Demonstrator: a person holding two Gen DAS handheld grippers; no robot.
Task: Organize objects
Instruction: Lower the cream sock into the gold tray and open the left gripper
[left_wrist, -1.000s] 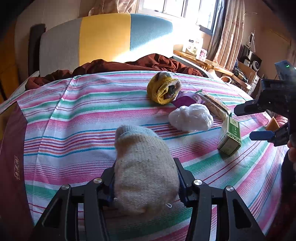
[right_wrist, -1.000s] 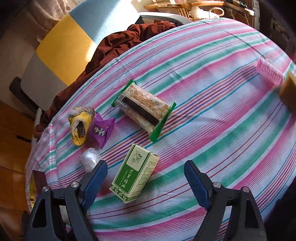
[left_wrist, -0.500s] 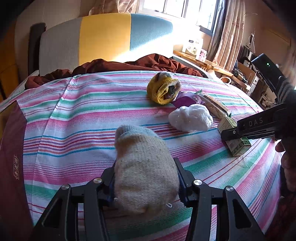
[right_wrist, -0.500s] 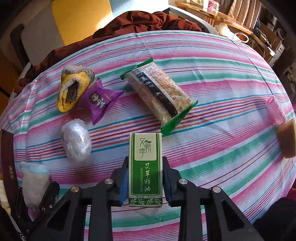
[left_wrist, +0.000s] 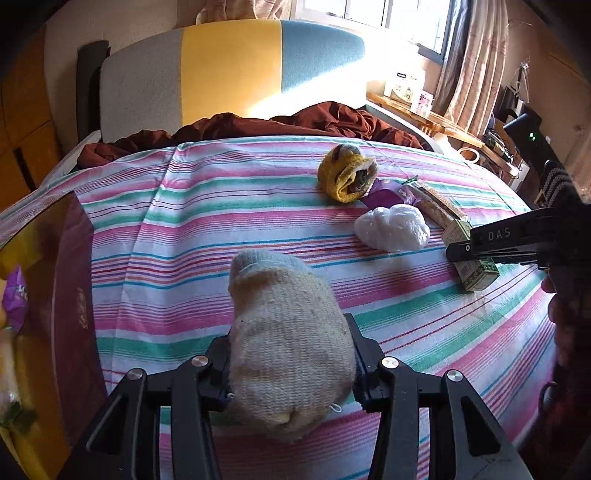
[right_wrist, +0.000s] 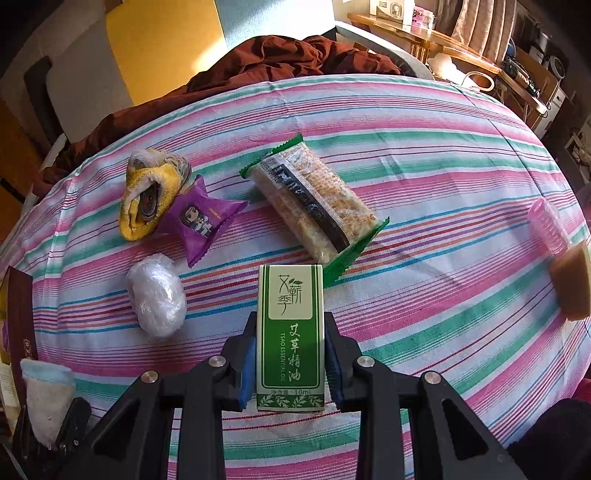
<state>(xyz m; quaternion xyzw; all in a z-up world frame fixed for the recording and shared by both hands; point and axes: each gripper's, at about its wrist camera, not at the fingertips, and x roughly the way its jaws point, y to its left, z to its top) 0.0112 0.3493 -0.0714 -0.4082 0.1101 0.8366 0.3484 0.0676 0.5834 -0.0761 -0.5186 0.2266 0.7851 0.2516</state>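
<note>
My left gripper (left_wrist: 290, 373) is shut on a rolled cream sock (left_wrist: 288, 343), held over the striped bedsheet (left_wrist: 166, 229). It also shows at the lower left of the right wrist view (right_wrist: 46, 402). My right gripper (right_wrist: 290, 363) is shut on a green essential-oil box (right_wrist: 290, 332), which rests on the sheet; the box also shows at the right of the left wrist view (left_wrist: 474, 271). Beyond lie a yellow rolled sock (right_wrist: 151, 195), a purple snack packet (right_wrist: 199, 218), a white plastic-wrapped ball (right_wrist: 155, 295) and a green-edged cracker pack (right_wrist: 314, 199).
A dark red box (left_wrist: 70, 295) stands open at the left edge. A pink ridged item (right_wrist: 546, 225) and a brown block (right_wrist: 570, 284) lie at the right. A brown blanket (left_wrist: 295, 122) and a headboard (left_wrist: 229, 70) are at the back.
My right gripper swung over the green box and closed on it, then slid further along it. The left gripper with the cream sock has stayed put.
</note>
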